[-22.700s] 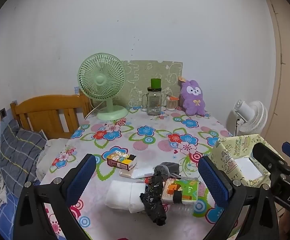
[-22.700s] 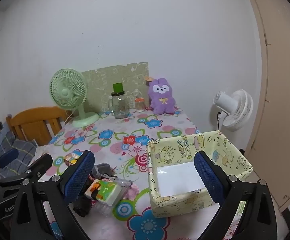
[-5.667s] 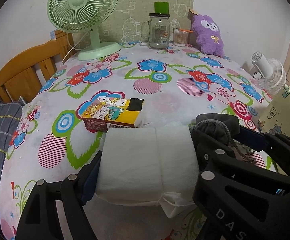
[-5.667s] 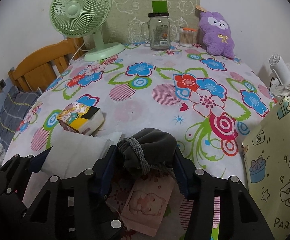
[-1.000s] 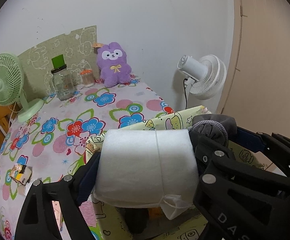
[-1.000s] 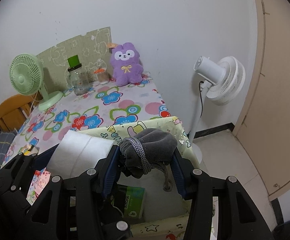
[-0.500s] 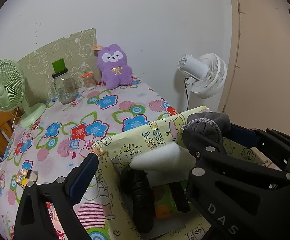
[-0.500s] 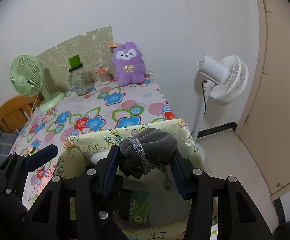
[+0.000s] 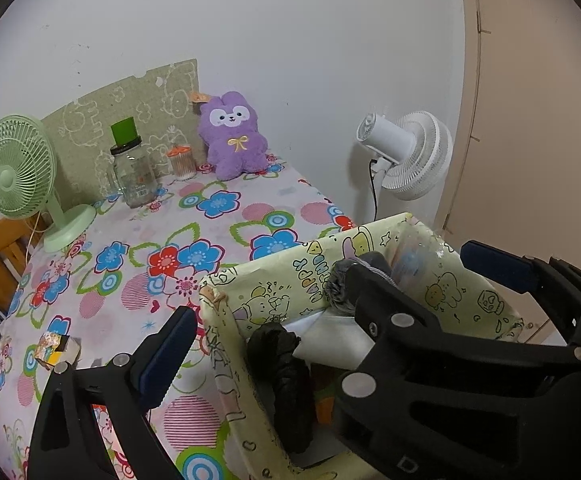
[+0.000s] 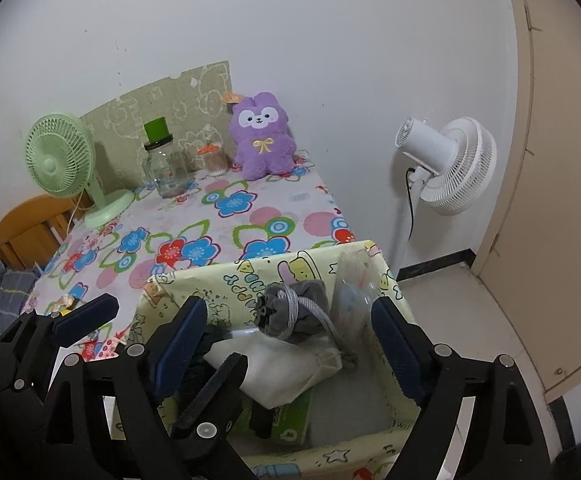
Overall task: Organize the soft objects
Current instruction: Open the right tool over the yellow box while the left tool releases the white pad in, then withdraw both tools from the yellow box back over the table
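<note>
Floral tablecloth [image 10: 210, 240] is carrying the yellow box [image 10: 210, 280] at its near edge. Right gripper [image 10: 290, 340], jaws just opening, is hovering released; grey pouch [image 10: 290, 308] is lying free between them, inside, touching white pack [image 10: 274, 364]. Left gripper [image 9: 318, 320] is gaping empty alongside.

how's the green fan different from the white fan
The green fan stands on the table by the jar; the white fan stands on a pole on the floor beyond the table's edge. The green fan shows its front grille; the white fan shows its back and motor. Both have round slatted guards.
</note>
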Available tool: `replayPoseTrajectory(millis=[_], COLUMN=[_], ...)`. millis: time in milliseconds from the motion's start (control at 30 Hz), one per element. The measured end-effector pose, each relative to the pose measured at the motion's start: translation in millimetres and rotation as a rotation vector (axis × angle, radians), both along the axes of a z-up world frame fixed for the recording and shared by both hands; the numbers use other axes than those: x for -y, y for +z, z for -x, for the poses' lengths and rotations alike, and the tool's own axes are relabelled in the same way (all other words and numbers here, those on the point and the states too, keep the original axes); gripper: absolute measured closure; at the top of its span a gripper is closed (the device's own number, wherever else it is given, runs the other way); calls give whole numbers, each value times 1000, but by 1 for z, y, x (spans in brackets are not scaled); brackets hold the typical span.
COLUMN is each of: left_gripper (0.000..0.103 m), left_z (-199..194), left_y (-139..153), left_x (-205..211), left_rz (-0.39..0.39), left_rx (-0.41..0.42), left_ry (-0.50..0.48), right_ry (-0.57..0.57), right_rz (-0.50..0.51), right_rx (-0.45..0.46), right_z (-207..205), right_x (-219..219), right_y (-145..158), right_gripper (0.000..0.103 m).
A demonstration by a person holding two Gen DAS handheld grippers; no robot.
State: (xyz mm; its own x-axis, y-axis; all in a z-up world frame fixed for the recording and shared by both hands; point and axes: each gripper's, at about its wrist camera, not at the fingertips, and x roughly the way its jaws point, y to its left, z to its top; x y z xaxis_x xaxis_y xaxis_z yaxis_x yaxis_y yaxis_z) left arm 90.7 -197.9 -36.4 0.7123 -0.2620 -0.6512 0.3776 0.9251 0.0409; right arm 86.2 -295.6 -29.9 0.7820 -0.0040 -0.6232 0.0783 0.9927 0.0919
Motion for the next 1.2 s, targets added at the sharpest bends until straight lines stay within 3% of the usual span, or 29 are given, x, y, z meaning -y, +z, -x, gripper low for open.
replayPoseTrajectory(millis=[767,1200], left_gripper=[3,3], left_z=[40,58], left_y=[21,29], left_x=[-46,-79], left_rz=[34,40], left_rx=[73,112], left_ry=[23,44], right_ry=[13,23], right_rz=[27,31], right_rx=[64,100], right_z=[41,61], right_x=[-46,-78], right_y=[23,33], right_gripper=[15,10])
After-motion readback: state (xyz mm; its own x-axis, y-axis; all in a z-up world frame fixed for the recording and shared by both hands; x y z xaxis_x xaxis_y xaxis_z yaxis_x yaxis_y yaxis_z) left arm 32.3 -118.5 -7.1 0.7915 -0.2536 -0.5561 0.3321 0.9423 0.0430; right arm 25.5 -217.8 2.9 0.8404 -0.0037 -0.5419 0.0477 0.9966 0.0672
